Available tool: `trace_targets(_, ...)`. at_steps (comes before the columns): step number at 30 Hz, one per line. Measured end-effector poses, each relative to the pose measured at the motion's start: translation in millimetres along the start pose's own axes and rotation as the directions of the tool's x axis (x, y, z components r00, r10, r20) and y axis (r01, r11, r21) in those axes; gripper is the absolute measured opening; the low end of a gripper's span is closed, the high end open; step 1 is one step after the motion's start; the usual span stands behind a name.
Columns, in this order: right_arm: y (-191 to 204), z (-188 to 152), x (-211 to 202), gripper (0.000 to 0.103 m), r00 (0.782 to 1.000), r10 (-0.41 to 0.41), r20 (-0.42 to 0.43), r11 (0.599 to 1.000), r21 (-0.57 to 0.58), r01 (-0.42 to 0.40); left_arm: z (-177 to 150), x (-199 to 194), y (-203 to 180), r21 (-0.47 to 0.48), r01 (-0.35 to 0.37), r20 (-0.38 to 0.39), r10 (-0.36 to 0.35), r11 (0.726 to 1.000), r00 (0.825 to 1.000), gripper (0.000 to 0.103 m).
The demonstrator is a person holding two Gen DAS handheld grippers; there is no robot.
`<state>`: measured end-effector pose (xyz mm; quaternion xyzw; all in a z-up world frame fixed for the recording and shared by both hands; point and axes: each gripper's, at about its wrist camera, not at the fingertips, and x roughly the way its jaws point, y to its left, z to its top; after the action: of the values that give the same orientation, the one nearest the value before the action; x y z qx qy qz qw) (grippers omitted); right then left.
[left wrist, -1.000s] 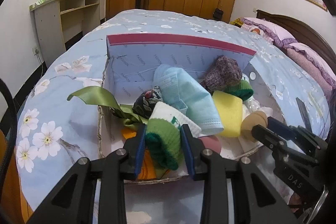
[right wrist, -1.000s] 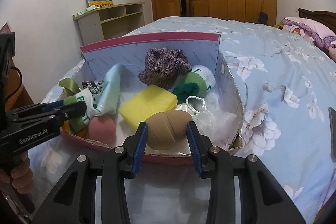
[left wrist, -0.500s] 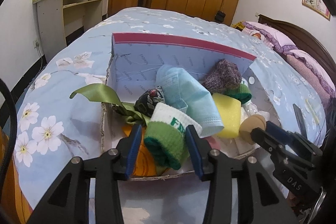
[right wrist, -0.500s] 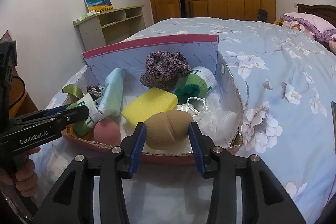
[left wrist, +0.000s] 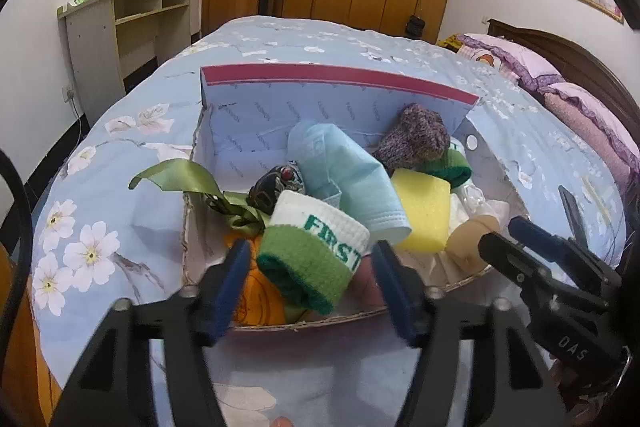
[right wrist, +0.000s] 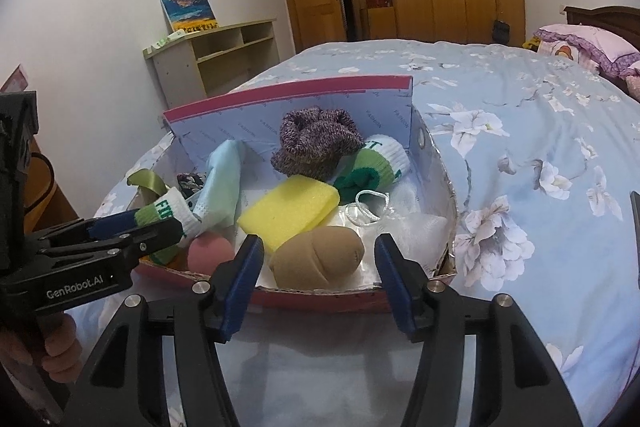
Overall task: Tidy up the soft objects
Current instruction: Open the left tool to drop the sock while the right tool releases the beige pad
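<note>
On a floral bed (right wrist: 540,147), a cardboard box (right wrist: 288,97) holds soft items. The left gripper (left wrist: 310,281) fingers are opening around a green-and-white sock (left wrist: 316,251), pads clear of it. The right gripper (right wrist: 318,273) fingers are opening around a tan sponge (right wrist: 318,257) at the box's six o'clock edge.

Black tongs (left wrist: 308,279), blue pads (left wrist: 228,283), silver screws
</note>
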<state>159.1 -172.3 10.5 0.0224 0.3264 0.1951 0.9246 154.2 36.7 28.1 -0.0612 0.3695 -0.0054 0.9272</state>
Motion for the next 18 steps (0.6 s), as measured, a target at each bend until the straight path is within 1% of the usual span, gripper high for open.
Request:
trace_targets(1,0.0,0.0,-0.2,0.059,1.000,-0.003,0.001,1.000,-0.001,0.003,-0.2,0.0,-0.5,0.004,-0.003,0.001,0.003,1.000,1.000,0.076)
trace_targets(6,0.2,-1.1,-1.2,0.059,1.000,-0.009,0.006,1.000,-0.005,0.009,-1.8,2.0,-3.3,0.026,-0.020,-0.005,0.020,0.999,1.000,0.082)
trace_targets(11,1.3,-2.4,-0.8,0.059,1.000,-0.016,0.000,1.000,-0.003,0.016,-3.5,2.5,-3.0,0.032,-0.027,0.006,0.027,0.999,1.000,0.083)
trace_targets(14,3.0,-2.2,-2.3,0.059,1.000,-0.017,0.003,1.000,-0.005,0.017,-3.6,3.5,-2.2,0.028,-0.031,0.000,0.031,0.999,1.000,0.083)
trace_targets(18,2.9,-2.3,-5.1,0.059,1.000,-0.013,0.011,1.000,0.001,0.013,-3.8,1.0,-0.2,0.002,-0.012,-0.015,0.012,1.000,1.000,0.083)
